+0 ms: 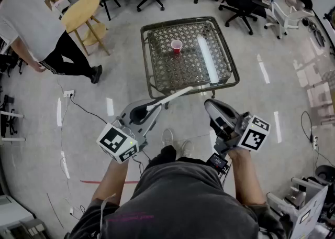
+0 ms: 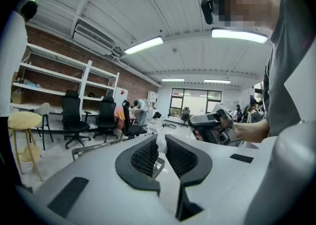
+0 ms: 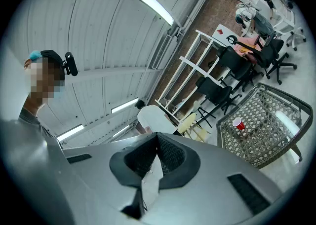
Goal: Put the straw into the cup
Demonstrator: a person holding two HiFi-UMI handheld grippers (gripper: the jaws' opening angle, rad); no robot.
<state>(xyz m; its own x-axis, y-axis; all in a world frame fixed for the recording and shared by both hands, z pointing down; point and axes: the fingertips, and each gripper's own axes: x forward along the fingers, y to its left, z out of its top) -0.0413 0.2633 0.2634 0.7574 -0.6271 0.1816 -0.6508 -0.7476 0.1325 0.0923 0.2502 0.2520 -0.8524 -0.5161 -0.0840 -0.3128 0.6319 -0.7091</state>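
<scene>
Your left gripper [image 1: 149, 110] grips the straw [image 1: 175, 95], aimed toward the cup [image 1: 176, 46] on the table [image 1: 183, 21], while your right gripper [image 1: 211, 105] is closed on a white scrap [image 3: 148, 182].

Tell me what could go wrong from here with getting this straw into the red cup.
1. The left gripper pinches the straw near one end, so its long free end may waver and miss or tip the small red cup.
2. The cup stands well out on the table, apart from both grippers; a long reach could spoil the aim.
3. The right gripper is shut on a white scrap, probably wrapper, so it can't steady the cup.
</scene>
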